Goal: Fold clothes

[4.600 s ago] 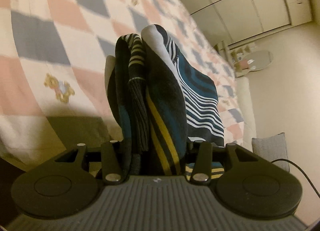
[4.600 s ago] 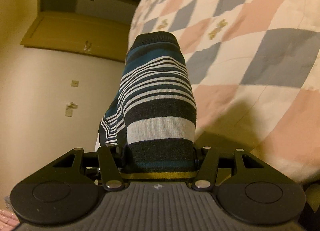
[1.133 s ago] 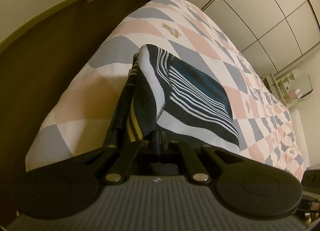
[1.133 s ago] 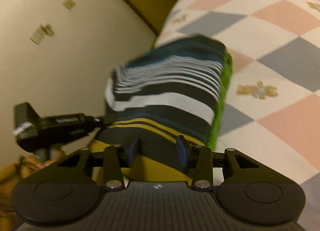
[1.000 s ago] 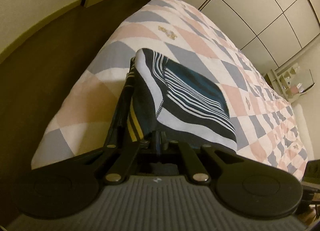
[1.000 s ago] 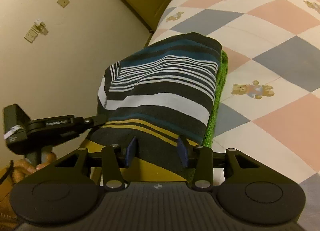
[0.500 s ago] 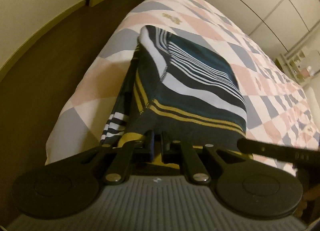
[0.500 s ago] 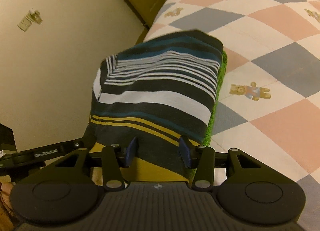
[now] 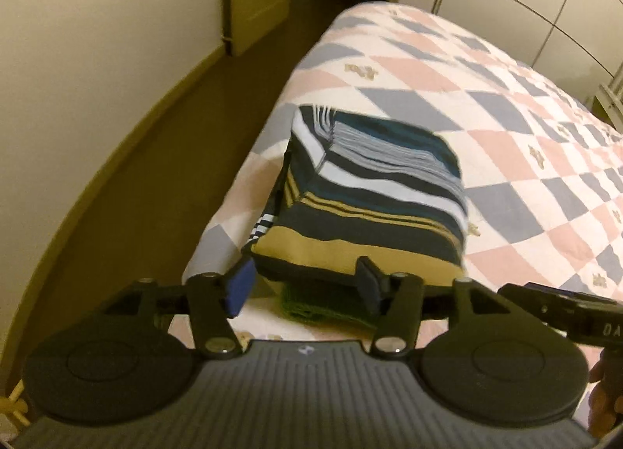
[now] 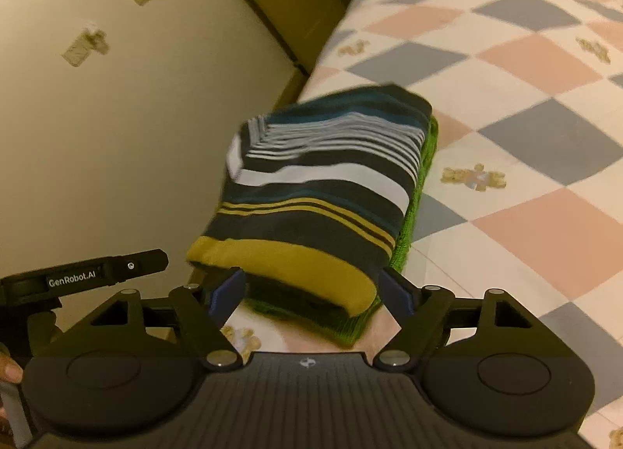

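A folded striped garment (image 9: pixel 373 192), with navy, white, teal and yellow bands, lies on a folded green garment (image 9: pixel 311 305) near the corner of the bed. My left gripper (image 9: pixel 303 285) hovers above its near yellow edge. Its jaws are opening and the pads are clear of the cloth. In the right wrist view the same striped garment (image 10: pixel 323 184) rests on the green garment (image 10: pixel 416 215). My right gripper (image 10: pixel 311 293) is just short of the near edge, its jaws opening wide and gripping nothing. Each gripper shows at the edge of the other's view.
The bed's checked quilt (image 9: pixel 506 106) of pink, grey and white stretches away to the right. Dark floor (image 9: pixel 136 176) and a cream wall (image 10: pixel 117 137) run along the bed's left edge. A doorway stands at the far end and wardrobe doors at the far right.
Both grippers have let go of the striped garment and drawn back and up. The garment now lies flat on the green one, and both pairs of jaws stand apart.
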`<state>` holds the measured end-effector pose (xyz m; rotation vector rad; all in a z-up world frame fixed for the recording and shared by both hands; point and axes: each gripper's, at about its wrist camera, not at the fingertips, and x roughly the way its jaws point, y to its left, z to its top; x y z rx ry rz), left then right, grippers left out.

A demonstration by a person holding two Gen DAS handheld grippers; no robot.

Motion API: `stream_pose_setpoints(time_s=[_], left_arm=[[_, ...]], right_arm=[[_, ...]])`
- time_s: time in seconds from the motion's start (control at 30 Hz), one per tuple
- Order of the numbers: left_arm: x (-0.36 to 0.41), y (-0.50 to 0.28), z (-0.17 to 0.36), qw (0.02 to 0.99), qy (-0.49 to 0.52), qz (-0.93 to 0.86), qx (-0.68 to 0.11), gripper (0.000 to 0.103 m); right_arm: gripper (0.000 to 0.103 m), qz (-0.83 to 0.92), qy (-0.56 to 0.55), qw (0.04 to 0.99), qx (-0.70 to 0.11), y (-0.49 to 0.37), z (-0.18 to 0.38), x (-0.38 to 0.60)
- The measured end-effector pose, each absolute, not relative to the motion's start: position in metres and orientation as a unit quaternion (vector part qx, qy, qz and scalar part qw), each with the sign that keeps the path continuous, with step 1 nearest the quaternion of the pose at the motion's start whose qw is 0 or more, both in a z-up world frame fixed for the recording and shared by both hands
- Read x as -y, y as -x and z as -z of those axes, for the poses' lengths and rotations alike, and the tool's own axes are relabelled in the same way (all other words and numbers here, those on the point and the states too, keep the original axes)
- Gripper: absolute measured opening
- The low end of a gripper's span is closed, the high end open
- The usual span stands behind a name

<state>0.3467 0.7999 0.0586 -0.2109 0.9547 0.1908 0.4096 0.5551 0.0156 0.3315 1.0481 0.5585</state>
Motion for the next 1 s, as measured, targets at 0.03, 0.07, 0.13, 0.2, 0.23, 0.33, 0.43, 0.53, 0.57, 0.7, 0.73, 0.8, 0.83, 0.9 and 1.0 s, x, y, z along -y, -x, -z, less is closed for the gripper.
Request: stream_pose_setpoints(time_s=[0.03, 0.07, 0.13, 0.2, 0.23, 0.33, 0.43, 0.53, 0.57, 0.7, 0.73, 0.8, 0.83, 0.9, 1.0], left_arm=[[-0.791, -0.341, -0.068, 0.88, 0.101, -0.097, -0.455, 0.059], [-0.783, -0.336, -0.077, 0.881, 0.101, -0.101, -0.451, 0.061], [-0.763, -0.325, -0.096, 0.888, 0.093, -0.105, -0.437, 0.066], [-0.743, -0.314, -0.114, 0.896, 0.081, -0.111, -0.422, 0.07], [-0.734, -0.309, -0.122, 0.899, 0.079, -0.114, -0.415, 0.073], [-0.707, -0.294, -0.144, 0.907, 0.074, -0.125, -0.396, 0.079], [-0.684, -0.282, -0.16, 0.911, 0.074, -0.142, -0.38, 0.084], [-0.666, -0.273, -0.169, 0.911, 0.08, -0.162, -0.37, 0.089], [-0.661, -0.27, -0.171, 0.91, 0.085, -0.17, -0.368, 0.089], [-0.642, -0.256, -0.177, 0.905, 0.095, -0.201, -0.362, 0.101], [-0.637, -0.252, -0.177, 0.904, 0.097, -0.207, -0.362, 0.102], [-0.628, -0.244, -0.178, 0.9, 0.099, -0.221, -0.362, 0.102], [-0.624, -0.24, -0.178, 0.899, 0.098, -0.226, -0.363, 0.102], [-0.616, -0.233, -0.178, 0.897, 0.091, -0.238, -0.361, 0.102], [-0.605, -0.222, -0.179, 0.897, 0.089, -0.249, -0.355, 0.102]], right_arm=[[0.084, -0.269, -0.154, 0.818, -0.484, -0.404, -0.023, -0.55], [0.085, -0.274, -0.152, 0.822, -0.476, -0.398, -0.032, -0.544], [0.09, -0.285, -0.149, 0.829, -0.458, -0.386, -0.051, -0.531], [0.095, -0.294, -0.146, 0.836, -0.44, -0.374, -0.069, -0.515], [0.098, -0.298, -0.144, 0.839, -0.432, -0.368, -0.077, -0.507], [0.101, -0.303, -0.142, 0.844, -0.42, -0.359, -0.096, -0.484], [0.101, -0.31, -0.137, 0.847, -0.409, -0.352, -0.112, -0.46], [0.101, -0.319, -0.129, 0.849, -0.401, -0.348, -0.124, -0.441], [0.101, -0.322, -0.126, 0.849, -0.399, -0.347, -0.128, -0.434], [0.101, -0.337, -0.118, 0.847, -0.394, -0.344, -0.138, -0.414], [0.102, -0.342, -0.117, 0.845, -0.394, -0.343, -0.14, -0.41], [0.103, -0.349, -0.11, 0.842, -0.397, -0.342, -0.14, -0.405], [0.103, -0.351, -0.106, 0.84, -0.399, -0.341, -0.14, -0.403], [0.103, -0.357, -0.097, 0.837, -0.403, -0.339, -0.139, -0.401], [0.103, -0.364, -0.085, 0.835, -0.404, -0.335, -0.137, -0.398]])
